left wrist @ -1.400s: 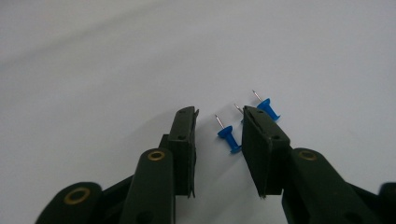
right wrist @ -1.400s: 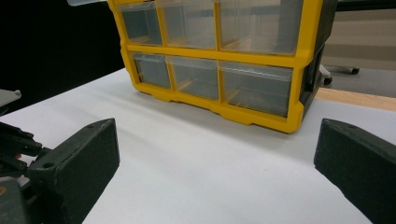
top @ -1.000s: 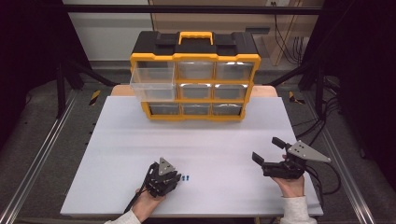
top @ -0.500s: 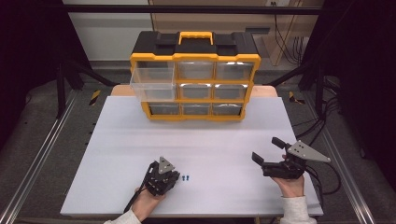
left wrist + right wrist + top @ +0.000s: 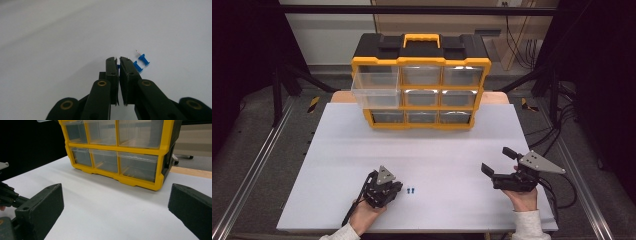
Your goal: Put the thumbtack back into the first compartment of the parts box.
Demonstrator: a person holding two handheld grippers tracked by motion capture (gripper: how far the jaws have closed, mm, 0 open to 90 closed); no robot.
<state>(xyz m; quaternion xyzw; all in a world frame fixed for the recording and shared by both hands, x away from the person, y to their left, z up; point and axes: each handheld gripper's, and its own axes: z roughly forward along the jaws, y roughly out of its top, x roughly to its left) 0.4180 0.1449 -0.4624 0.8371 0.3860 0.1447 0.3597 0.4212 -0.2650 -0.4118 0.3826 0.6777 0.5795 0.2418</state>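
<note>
1. your left gripper (image 5: 117, 59) has just been closing, and its two black jaws now stand almost together. a sliver of blue shows in the narrow gap near the tips, so it looks pinched on one small blue plastic push pin (image 5: 118, 66), though most of that pin is hidden.
2. compared with a second ago, the left gripper (image 5: 398, 187) has barely shifted on the white table top (image 5: 437, 150); the closing is the real change. i judge the pick is made or nearly made, and a lift will tell.
3. just beside the jaw tips lie two more blue push pins (image 5: 141, 62), close together on the table, one with its metal point aimed up and away. in the high view they are the blue specks (image 5: 411, 190) just right of your left gripper.
4. your right gripper (image 5: 497, 165) sits wide open and holds nothing, well apart from the pins and unmoved.
5. further out, the yellow and black plastic drawer cabinet (image 5: 421, 82) stands at the far side of the table, with its clear top-left drawer (image 5: 375, 85) pulled out. that open drawer looks like the likely place for the pin.
</note>
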